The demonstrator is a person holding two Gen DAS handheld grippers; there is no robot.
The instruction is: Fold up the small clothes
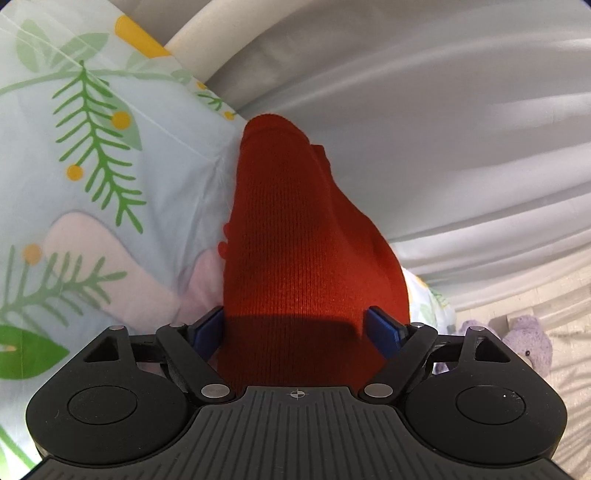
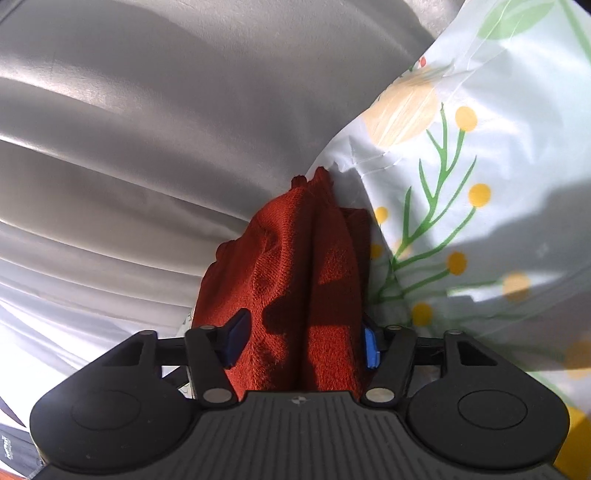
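Note:
A rust-red knitted garment (image 1: 295, 229) hangs stretched between both grippers. In the left wrist view my left gripper (image 1: 301, 328) is shut on the red garment, the cloth filling the gap between its blue pads (image 1: 384, 330). In the right wrist view my right gripper (image 2: 303, 339) is shut on a bunched part of the same garment (image 2: 295, 266), which folds in thick ridges between its blue pads (image 2: 371, 349). The garment's far end touches a pale blue sheet printed with green sprigs (image 1: 92, 166), also seen in the right wrist view (image 2: 461, 184).
Grey-white pleated curtains (image 1: 443, 129) fill the background in both views (image 2: 147, 129). A white rounded rail (image 1: 207, 33) runs along the sheet's edge. A purple plush toy (image 1: 524, 343) sits at the lower right of the left wrist view.

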